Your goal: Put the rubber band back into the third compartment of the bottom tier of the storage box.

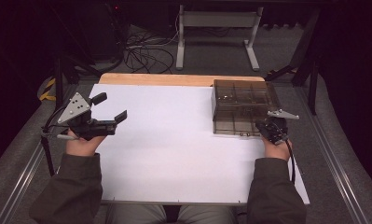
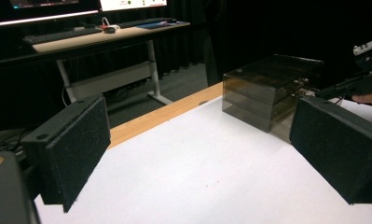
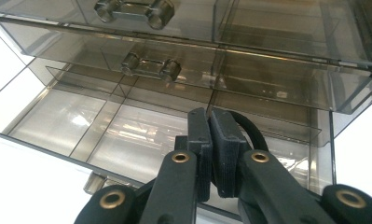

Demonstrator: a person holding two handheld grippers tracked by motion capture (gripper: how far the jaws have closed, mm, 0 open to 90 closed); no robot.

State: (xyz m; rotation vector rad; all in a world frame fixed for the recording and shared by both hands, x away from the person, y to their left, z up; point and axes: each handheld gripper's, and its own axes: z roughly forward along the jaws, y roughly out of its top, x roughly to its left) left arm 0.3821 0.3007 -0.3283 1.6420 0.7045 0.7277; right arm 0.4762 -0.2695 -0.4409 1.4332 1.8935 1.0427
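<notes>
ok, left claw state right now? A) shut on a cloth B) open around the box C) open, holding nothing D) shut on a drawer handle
C: the left claw is held over bare white table with its jaws spread wide and nothing between them, well apart from the smoky drawer box, as its own view confirms.

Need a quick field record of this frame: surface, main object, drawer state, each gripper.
surface: white table top with a wooden strip along the far edge
main object: smoky clear drawer unit at the far right of the table
drawers: bottom drawer pulled out, dividers visible, looks empty; upper drawers closed
left gripper: jaws wide apart, holding nothing, above the left side of the table
right gripper: jaws pressed together, at the front of the open drawer; whether anything is pinched cannot be told
</notes>
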